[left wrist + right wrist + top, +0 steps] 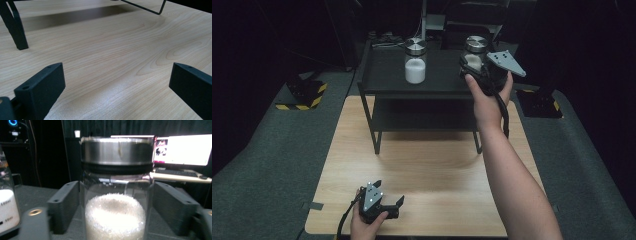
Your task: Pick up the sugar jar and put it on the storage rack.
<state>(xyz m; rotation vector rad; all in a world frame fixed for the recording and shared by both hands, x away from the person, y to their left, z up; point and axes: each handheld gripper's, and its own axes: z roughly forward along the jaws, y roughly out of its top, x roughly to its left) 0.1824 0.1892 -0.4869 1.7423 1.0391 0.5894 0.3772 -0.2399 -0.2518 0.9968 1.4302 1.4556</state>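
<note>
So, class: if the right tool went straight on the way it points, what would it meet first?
The right tool would meet the steel-lidded jar of white granules, which already stands between its jaws; contact is unclear.

Right gripper [472, 64] and the hand [487, 102] on it cover most of the far jar [475, 46] in the high view; its steel lid alone clears them.

Right gripper view: same jar's base cut off by the bottom edge. Whether the pads touch the glass cannot be told: edges blurred. Second jar [7, 202] cropped by the left edge; printed marks partly readable.

Left gripper [115, 82]: both jaws cut by the bottom edge and corners. Shelf leg [13, 25] cropped at top.

High view: right forearm [517, 185] runs off the bottom edge. Background too dark to make out.
</note>
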